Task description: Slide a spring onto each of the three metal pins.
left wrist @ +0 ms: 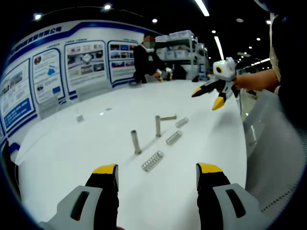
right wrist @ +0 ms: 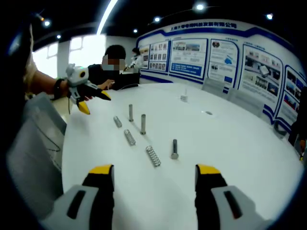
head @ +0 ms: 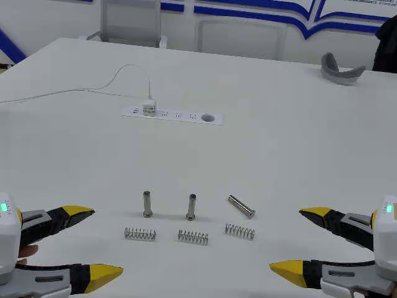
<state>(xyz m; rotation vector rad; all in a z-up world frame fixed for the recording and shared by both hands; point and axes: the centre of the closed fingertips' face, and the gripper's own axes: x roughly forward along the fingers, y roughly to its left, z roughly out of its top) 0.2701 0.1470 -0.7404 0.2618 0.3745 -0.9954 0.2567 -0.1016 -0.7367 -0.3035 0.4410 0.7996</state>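
Three metal pins rest on the white table [head: 279, 143]. The left pin [head: 147, 203] and the middle pin [head: 191, 207] stand upright; the right pin [head: 240, 207] lies on its side. In front of each pin lies a spring: left [head: 139, 233], middle [head: 193, 236], right [head: 239, 231]. My left gripper [head: 107, 242] is open at the lower left, apart from the springs. My right gripper [head: 286, 239] is open at the lower right. The left gripper view shows its jaws [left wrist: 157, 170] spread before the nearest spring [left wrist: 152, 160]. The right gripper view shows its jaws [right wrist: 154, 168] spread near a spring [right wrist: 153, 155].
A white power strip [head: 172, 115] with a plug and cable lies beyond the pins. A grey curved object [head: 341, 68] sits at the far right. A chair [head: 130, 22] stands at the far edge. A person [right wrist: 112, 69] is near the table's left end.
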